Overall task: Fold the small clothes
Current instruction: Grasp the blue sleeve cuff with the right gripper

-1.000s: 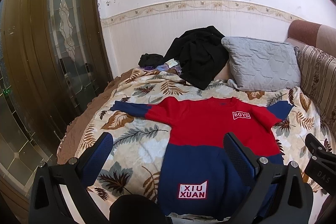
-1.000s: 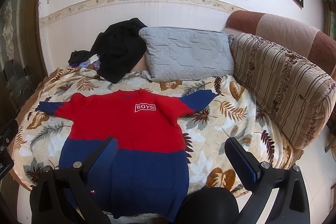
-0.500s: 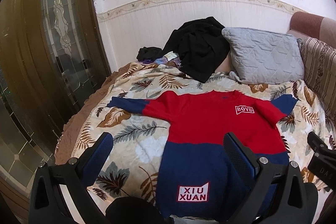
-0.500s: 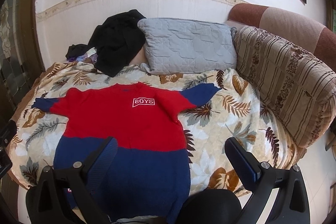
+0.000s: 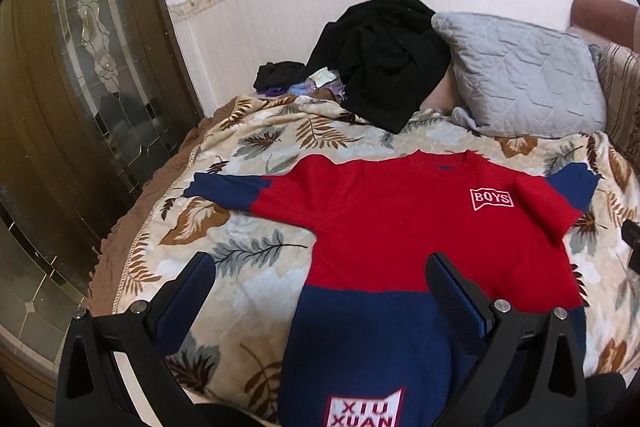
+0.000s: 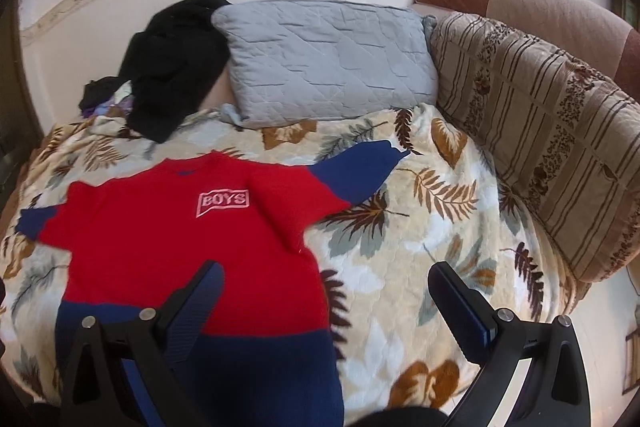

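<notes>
On the leaf-print blanket (image 5: pixel 248 267) a red-and-blue sweater (image 5: pixel 400 227) lies flat below the grey pillow (image 6: pixel 328 59), both left gripper (image 5: pixel 320 291) and right gripper (image 6: pixel 324 303) spread wide, empty.

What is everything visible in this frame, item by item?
sweater: one, red over navy, spread flat on blanket
blanket: one, cream with leaf print, covering the bed
pillow: one, grey quilted, at wall
black clothes: one heap, left of pillow
striped cushion: one, beige-brown, right side
door: one, brown with glass, left
left hand-held gripper: open, above sweater
right hand-held gripper: open, above sweater's right edge
</notes>
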A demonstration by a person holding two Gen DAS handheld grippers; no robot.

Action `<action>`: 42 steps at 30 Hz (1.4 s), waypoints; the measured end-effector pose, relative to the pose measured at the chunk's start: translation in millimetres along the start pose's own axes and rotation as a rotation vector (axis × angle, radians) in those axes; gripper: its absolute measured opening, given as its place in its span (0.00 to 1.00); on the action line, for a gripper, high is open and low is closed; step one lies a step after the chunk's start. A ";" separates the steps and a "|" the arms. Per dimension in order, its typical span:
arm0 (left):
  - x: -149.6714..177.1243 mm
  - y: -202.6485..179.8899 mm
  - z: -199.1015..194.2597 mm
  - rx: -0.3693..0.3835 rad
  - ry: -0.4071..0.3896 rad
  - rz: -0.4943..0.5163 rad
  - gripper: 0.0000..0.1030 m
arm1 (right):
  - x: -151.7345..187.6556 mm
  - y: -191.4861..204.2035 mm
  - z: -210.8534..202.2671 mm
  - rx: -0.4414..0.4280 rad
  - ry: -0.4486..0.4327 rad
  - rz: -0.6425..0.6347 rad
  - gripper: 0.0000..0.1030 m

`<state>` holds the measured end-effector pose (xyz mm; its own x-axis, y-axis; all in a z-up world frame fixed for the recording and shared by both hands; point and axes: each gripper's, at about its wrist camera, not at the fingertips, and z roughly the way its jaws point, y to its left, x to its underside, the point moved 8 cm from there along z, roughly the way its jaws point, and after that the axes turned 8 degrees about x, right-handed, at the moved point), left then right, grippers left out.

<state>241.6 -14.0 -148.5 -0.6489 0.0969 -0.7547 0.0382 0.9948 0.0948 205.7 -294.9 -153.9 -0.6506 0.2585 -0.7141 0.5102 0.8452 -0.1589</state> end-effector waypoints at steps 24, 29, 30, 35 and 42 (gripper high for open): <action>26.3 -61.0 212.3 0.132 0.250 0.048 1.00 | -52.5 -49.9 283.0 -0.296 0.302 0.461 0.66; 39.2 -63.3 232.4 0.184 0.306 -0.019 1.00 | -54.1 -53.1 327.5 -0.213 0.318 0.516 0.43; 39.7 -64.3 233.5 0.187 0.317 -0.023 1.00 | -55.9 -54.7 329.5 -0.204 0.304 0.521 0.34; 37.8 -68.7 232.4 0.181 0.325 0.000 1.00 | -76.9 -49.0 312.7 -0.306 0.204 0.530 0.08; 4.2 -48.7 213.0 0.080 0.203 0.074 1.00 | -112.8 15.5 219.2 -0.466 0.051 0.370 0.08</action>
<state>398.9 -55.0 -294.6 -0.7813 0.1695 -0.6007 0.1465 0.9853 0.0876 410.3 -413.5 -225.3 -0.5088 0.5877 -0.6291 0.4152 0.8076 0.4187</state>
